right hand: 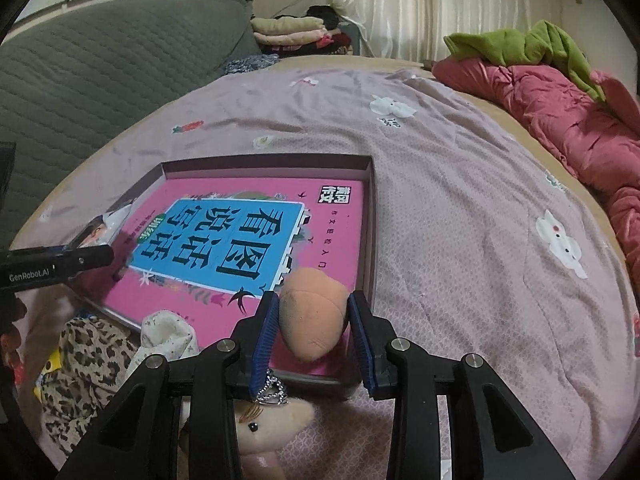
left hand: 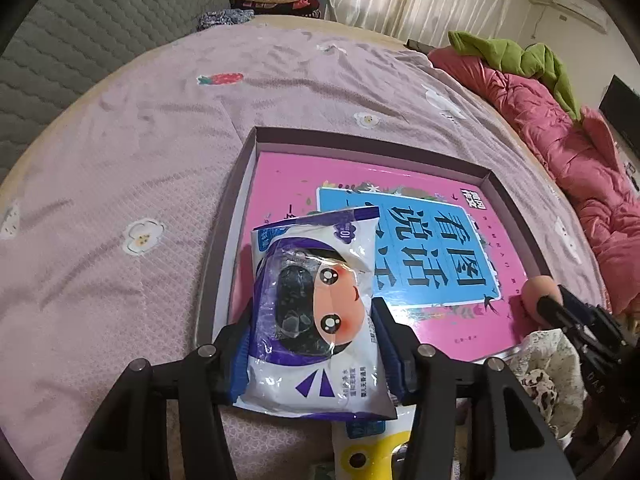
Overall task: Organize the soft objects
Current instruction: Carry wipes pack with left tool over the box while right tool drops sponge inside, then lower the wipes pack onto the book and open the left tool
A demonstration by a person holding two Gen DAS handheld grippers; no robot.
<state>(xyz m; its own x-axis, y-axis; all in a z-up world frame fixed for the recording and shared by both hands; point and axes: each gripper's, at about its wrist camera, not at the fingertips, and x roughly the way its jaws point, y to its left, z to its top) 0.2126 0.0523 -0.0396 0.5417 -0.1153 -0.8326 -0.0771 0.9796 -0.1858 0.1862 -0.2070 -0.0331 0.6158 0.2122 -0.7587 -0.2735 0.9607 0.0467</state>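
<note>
1. The landmark is the shallow box (left hand: 224, 216) lying on the bed (left hand: 120, 160), its floor taken up by a pink book cover (left hand: 280, 176).
2. The left gripper (left hand: 316, 320) has its jaws part-way open with a wet-wipes pack (left hand: 316, 304) between them. The blue pads sit at the pack's two long edges, but I cannot tell whether they are pressing or have just let go. The pack hangs over the box's near left corner.
3. The pack looks light and squashy, with a slick plastic film. It would likely slip from a loose hold and buckle under a hard one. A hold across the full middle, as here, seems better than on the thin sealed ends.
4. The right gripper (right hand: 312, 316) has its jaws moderately open around a peach-coloured plush ball (right hand: 312, 316). The left pad touches it; a sliver of gap shows at the right pad, so the hold looks slack at best. The ball sits over the box's near right corner.
5. The ball looks very light, soft and springy, with a fuzzy surface that should not slide. Its widest part is the natural place to pinch.
6. Just outside the box's near edge lie a leopard-print cloth (right hand: 80, 360), a pale sock (right hand: 168, 332) and a plush doll (right hand: 272, 420). All are limp; gathering a bunch of fabric should suit them.
</note>
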